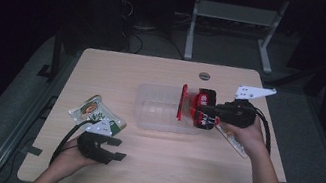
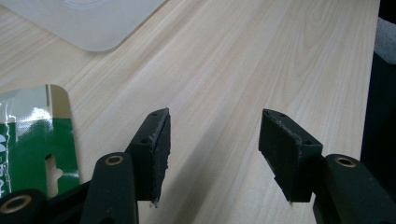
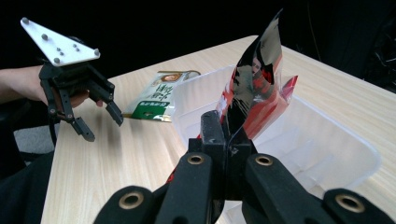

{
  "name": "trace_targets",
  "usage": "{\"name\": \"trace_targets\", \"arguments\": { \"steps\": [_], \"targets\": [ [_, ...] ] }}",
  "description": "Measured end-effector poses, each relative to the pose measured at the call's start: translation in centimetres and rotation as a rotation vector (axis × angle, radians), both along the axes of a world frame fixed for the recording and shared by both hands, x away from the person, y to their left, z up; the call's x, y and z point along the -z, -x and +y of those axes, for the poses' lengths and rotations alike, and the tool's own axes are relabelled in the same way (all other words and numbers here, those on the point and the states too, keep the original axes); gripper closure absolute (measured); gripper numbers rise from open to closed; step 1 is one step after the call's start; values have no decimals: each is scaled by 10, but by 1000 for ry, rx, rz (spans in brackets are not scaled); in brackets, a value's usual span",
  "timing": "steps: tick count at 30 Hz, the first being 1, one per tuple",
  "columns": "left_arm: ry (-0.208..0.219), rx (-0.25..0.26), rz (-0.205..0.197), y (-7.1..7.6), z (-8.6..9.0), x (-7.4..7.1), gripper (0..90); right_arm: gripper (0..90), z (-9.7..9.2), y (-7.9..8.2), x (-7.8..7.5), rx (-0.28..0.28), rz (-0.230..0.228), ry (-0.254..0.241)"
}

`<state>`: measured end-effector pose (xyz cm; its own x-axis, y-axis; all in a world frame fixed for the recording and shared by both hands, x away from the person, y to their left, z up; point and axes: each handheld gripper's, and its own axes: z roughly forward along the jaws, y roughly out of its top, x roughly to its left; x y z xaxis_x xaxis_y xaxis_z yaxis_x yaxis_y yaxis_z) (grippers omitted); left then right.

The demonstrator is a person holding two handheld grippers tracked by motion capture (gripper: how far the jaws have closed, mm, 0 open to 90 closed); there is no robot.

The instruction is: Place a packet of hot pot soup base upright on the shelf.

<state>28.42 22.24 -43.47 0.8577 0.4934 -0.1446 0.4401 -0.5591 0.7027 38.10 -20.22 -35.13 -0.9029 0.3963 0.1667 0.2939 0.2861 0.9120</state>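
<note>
My right gripper [image 1: 197,114] is shut on the lower edge of a red and silver snack packet [image 3: 254,88], which it holds upright over the right end of a clear plastic bin [image 1: 163,109]. The same red packet [image 1: 192,105] stands on edge in the high view. A green and cream packet [image 1: 96,113] lies flat on the table at the left. My left gripper [image 1: 115,148] is open beside it, just to its right, with bare table between its jaws. In the left gripper view the green packet [image 2: 32,135] lies at the left, clear of the pads.
The light wooden table [image 1: 162,167] has its front edge near both forearms. A flat pale packet [image 1: 233,142] lies under the right hand. A small round grommet [image 1: 204,75] sits near the far edge. The bin's corner [image 2: 88,23] shows ahead of my left gripper.
</note>
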Motion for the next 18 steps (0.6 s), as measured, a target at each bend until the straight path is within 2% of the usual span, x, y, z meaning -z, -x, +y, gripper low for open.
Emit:
{"name": "trace_targets", "arguments": {
  "steps": [8,17,18],
  "targets": [
    [-1,-9,4,-2,2,2,428,900,-13,-2,7,43,14,1],
    [-2,-22,15,-4,5,4,428,900,-9,-5,13,44,27,-9],
    [-1,-23,14,-4,6,4,428,900,-7,-5,14,47,22,2]
  ]
}}
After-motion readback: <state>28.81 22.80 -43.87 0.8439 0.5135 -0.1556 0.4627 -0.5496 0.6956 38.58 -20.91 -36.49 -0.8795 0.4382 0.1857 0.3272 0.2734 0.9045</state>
